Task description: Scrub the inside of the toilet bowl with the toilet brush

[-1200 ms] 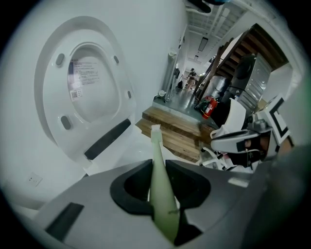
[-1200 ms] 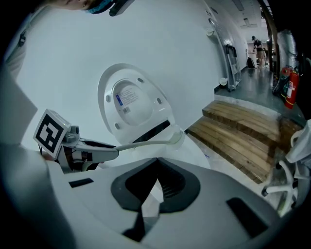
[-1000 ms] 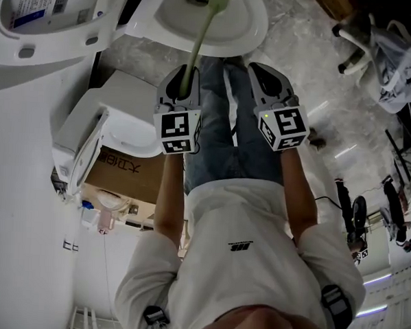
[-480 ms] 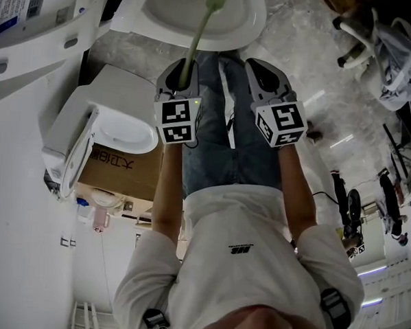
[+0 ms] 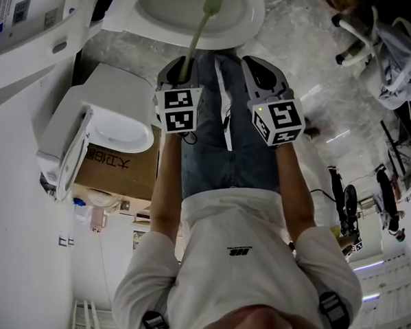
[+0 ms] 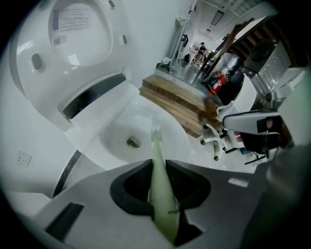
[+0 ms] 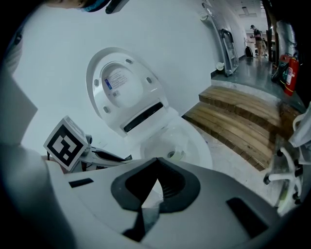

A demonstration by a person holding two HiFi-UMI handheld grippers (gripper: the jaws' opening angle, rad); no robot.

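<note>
The left gripper point(image 6: 157, 168) clamps the toilet brush point(image 6: 156, 146), bristles pointing into the toilet bowl point(image 6: 146, 115).

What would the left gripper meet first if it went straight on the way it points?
Probably the bowl. The left gripper is shut on the brush, which points into it, so the brush head would touch the inner wall first; depth is unclear.

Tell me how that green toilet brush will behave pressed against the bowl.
Probably light: the left hand-held gripper alone holds the toilet brush by its thick end. The long handle narrows toward the small head, so it may flex against the toilet bowl.
</note>
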